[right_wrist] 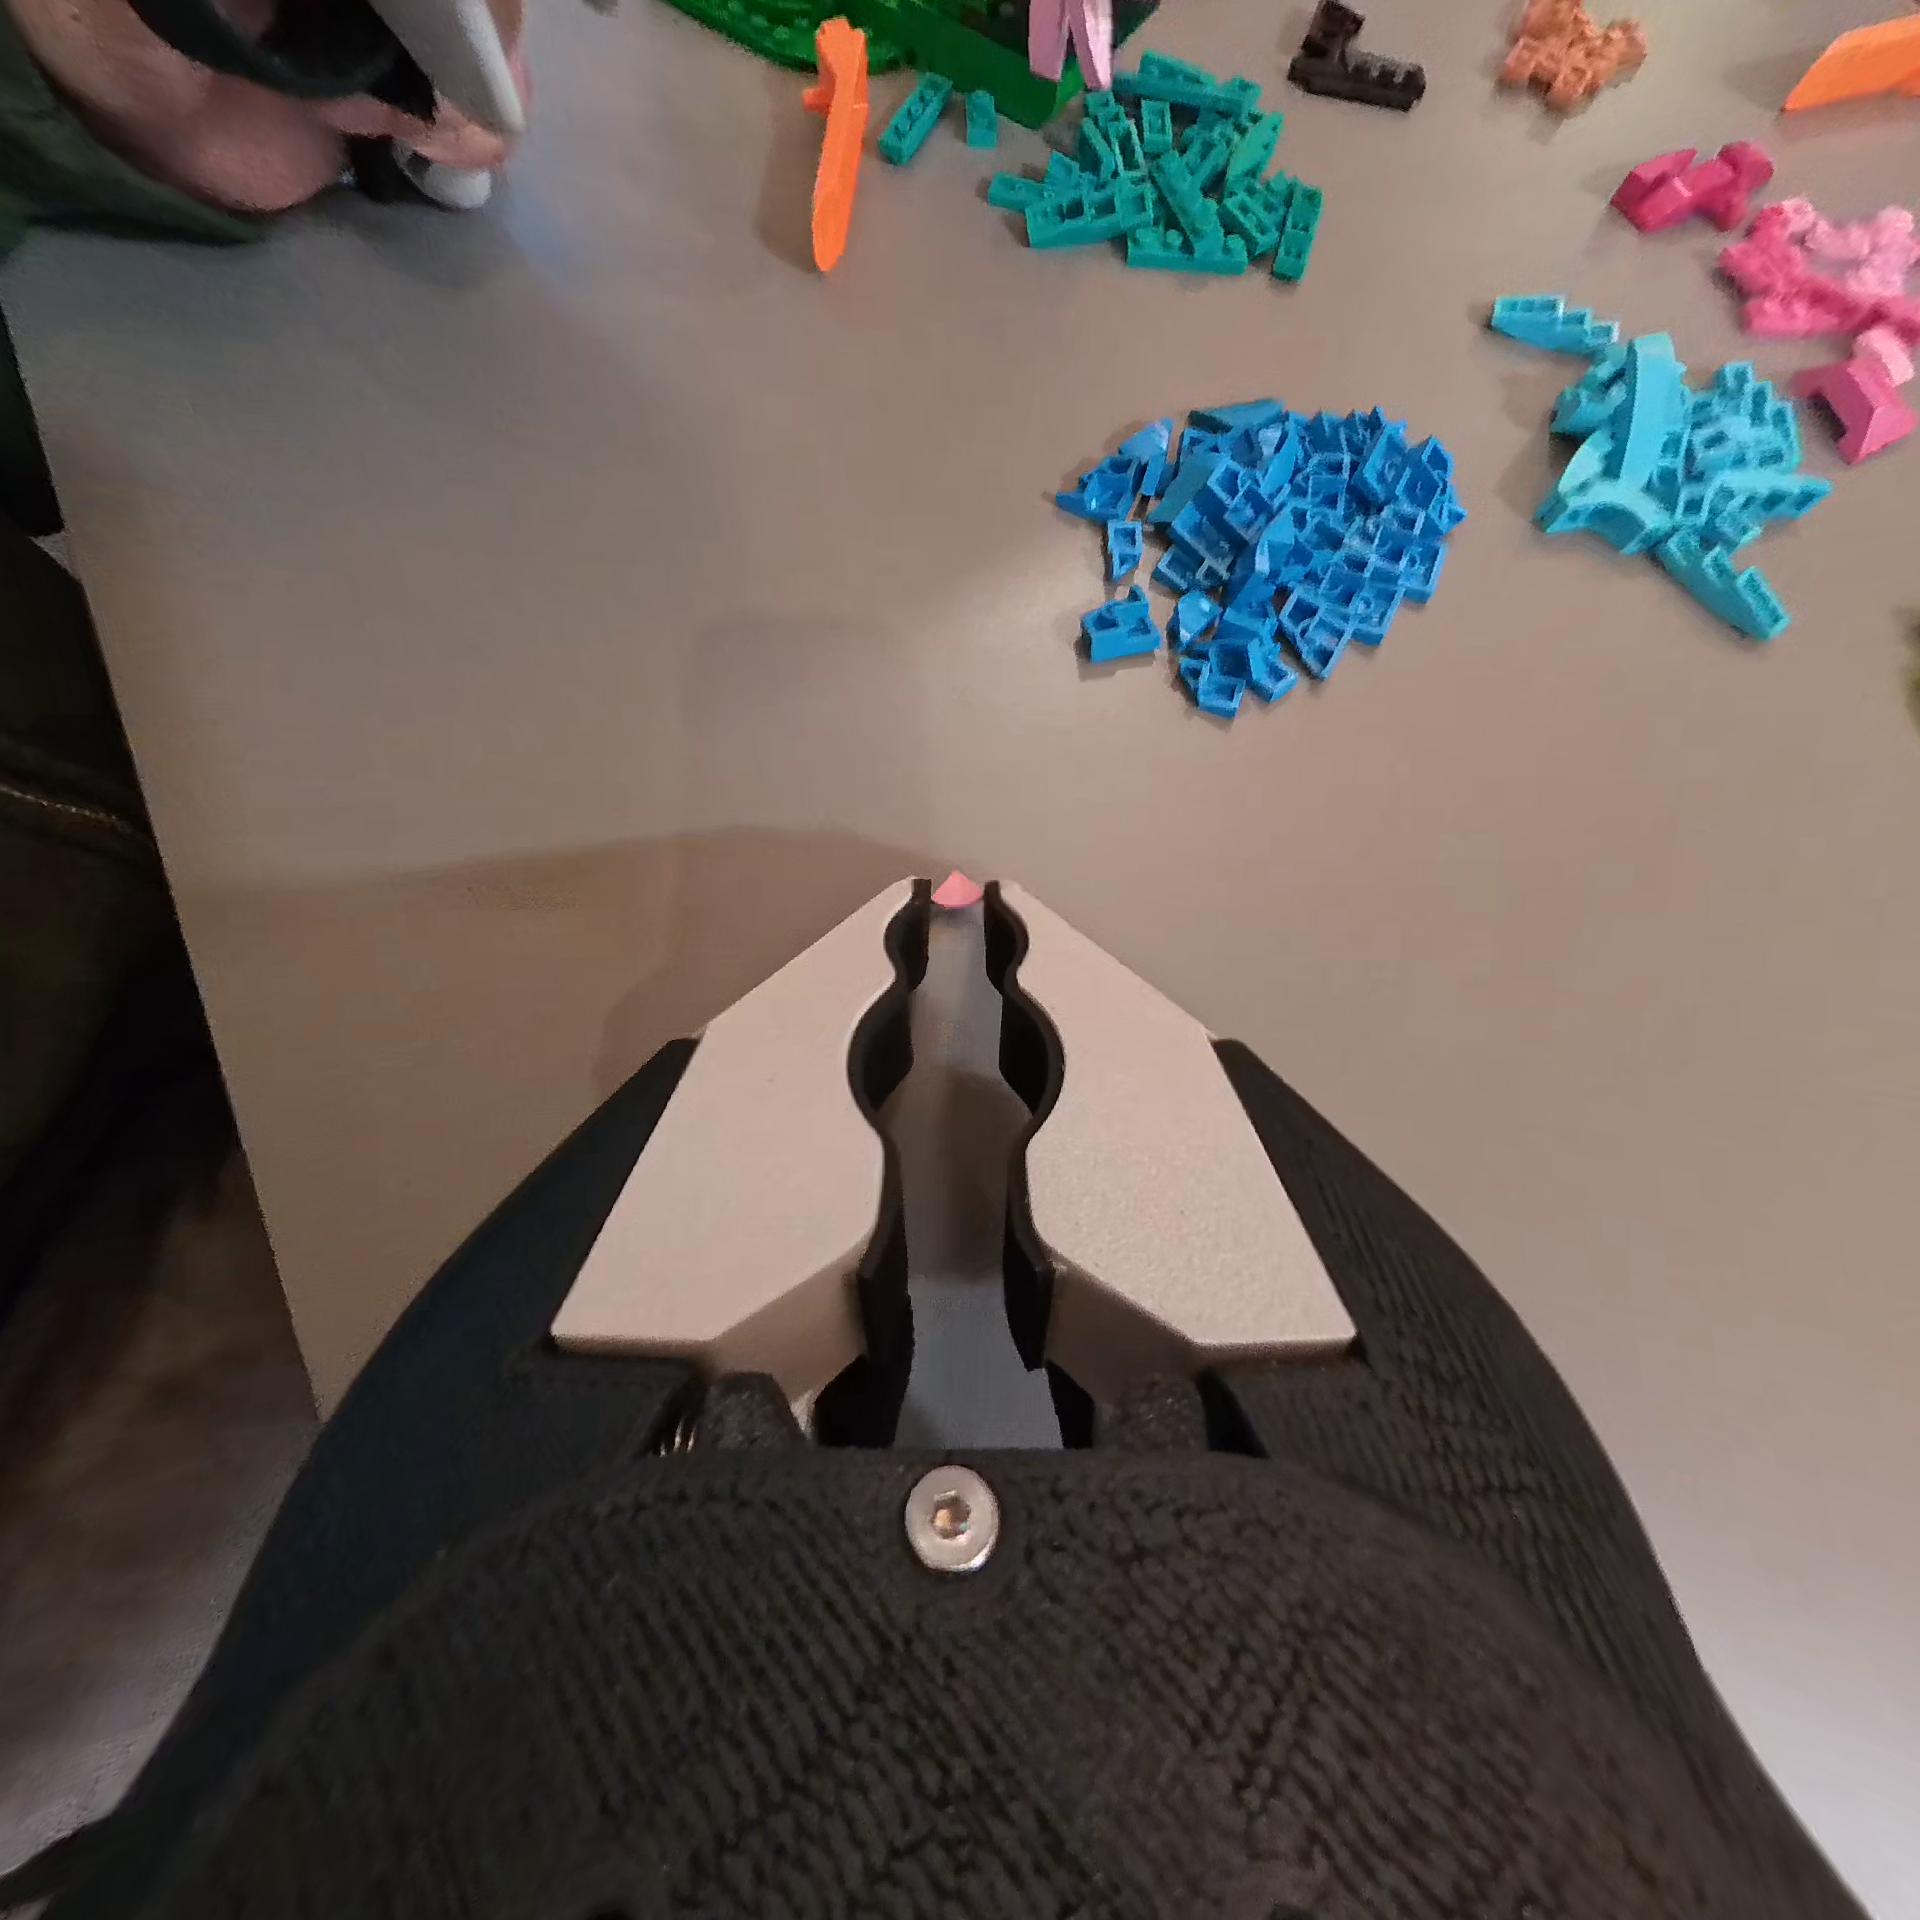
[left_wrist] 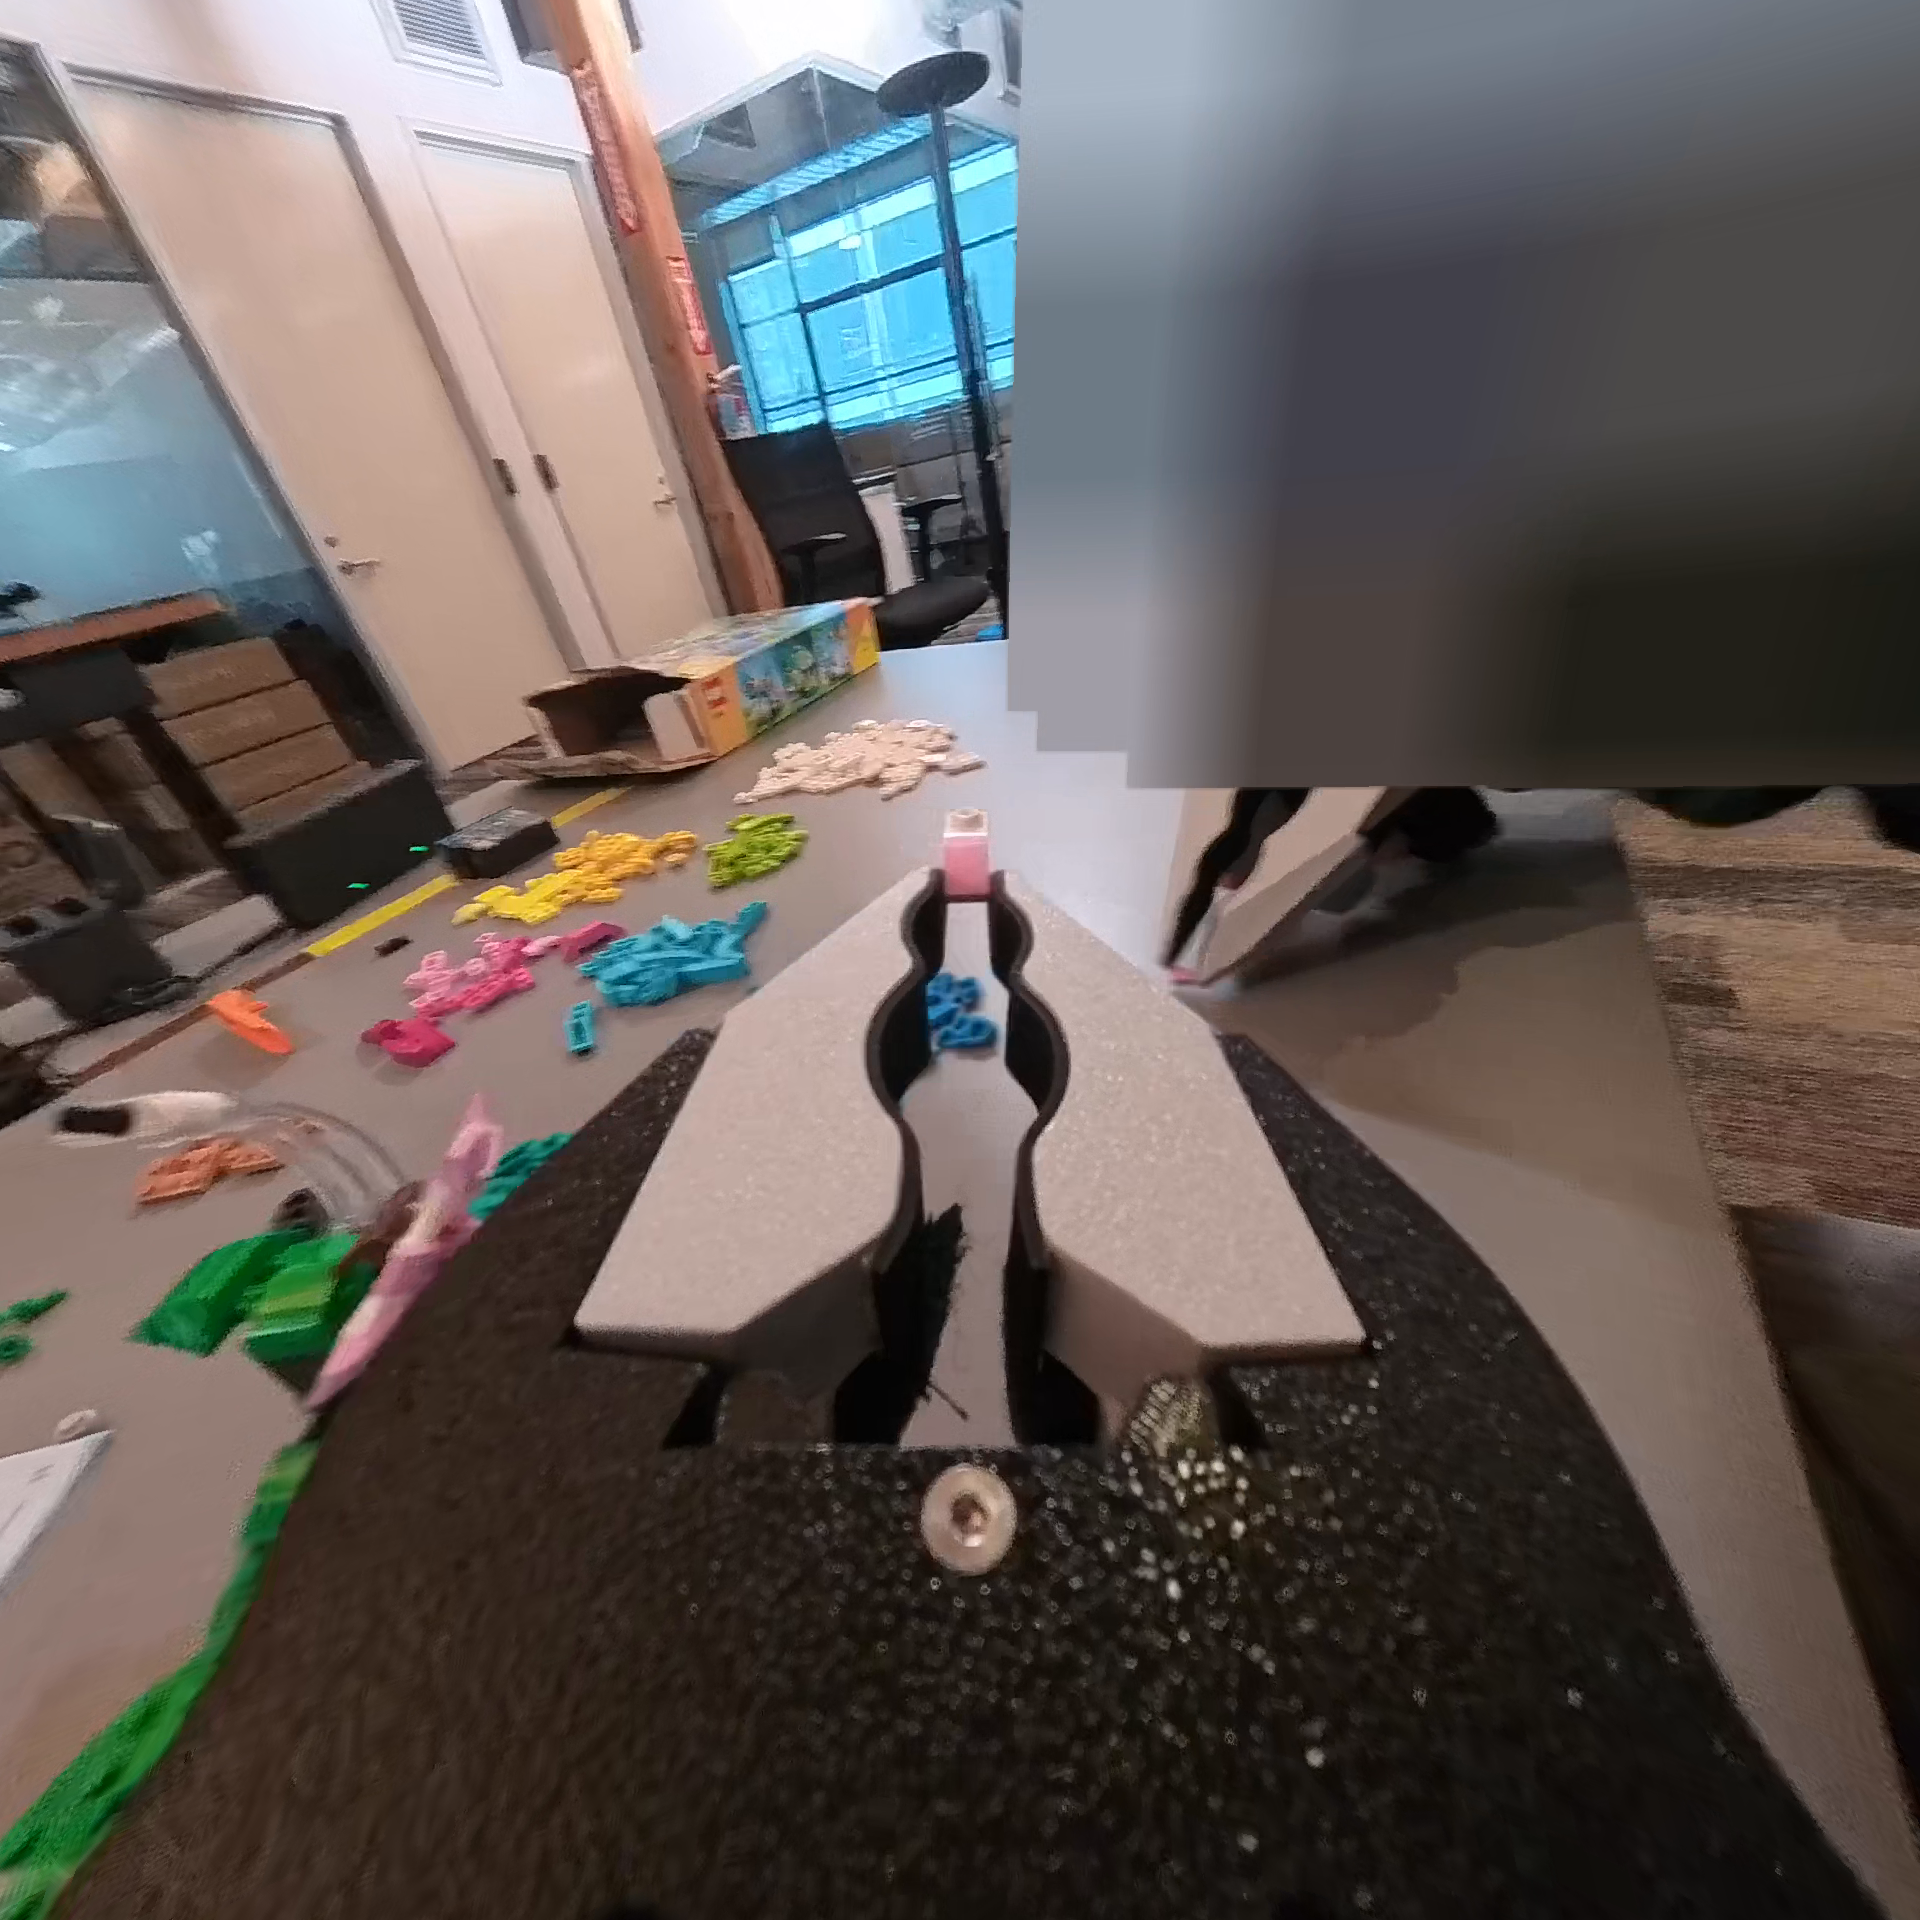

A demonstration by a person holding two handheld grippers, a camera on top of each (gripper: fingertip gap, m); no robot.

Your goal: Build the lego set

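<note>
My left gripper (left_wrist: 966, 883) is shut on a small light pink brick (left_wrist: 965, 854) with one stud on top, held above the grey table (left_wrist: 852, 862). My right gripper (right_wrist: 954, 896) is shut on a small pink piece (right_wrist: 954, 889) that only just shows at the tips, over a bare part of the table (right_wrist: 520, 571). The green baseplate with a purple-pink build (left_wrist: 416, 1236) lies low left in the left wrist view and shows at the top of the right wrist view (right_wrist: 935, 31). Part of the other gripper and a hand (right_wrist: 436, 94) show top left.
Sorted brick piles lie on the table: blue (right_wrist: 1278, 551), light blue (right_wrist: 1673, 468), teal (right_wrist: 1174, 177), pink (right_wrist: 1818, 270), yellow (left_wrist: 592, 873), lime (left_wrist: 758, 847), white (left_wrist: 873, 758). An orange piece (right_wrist: 840, 145) lies near the teal pile. The opened set box (left_wrist: 717, 686) lies at the far edge.
</note>
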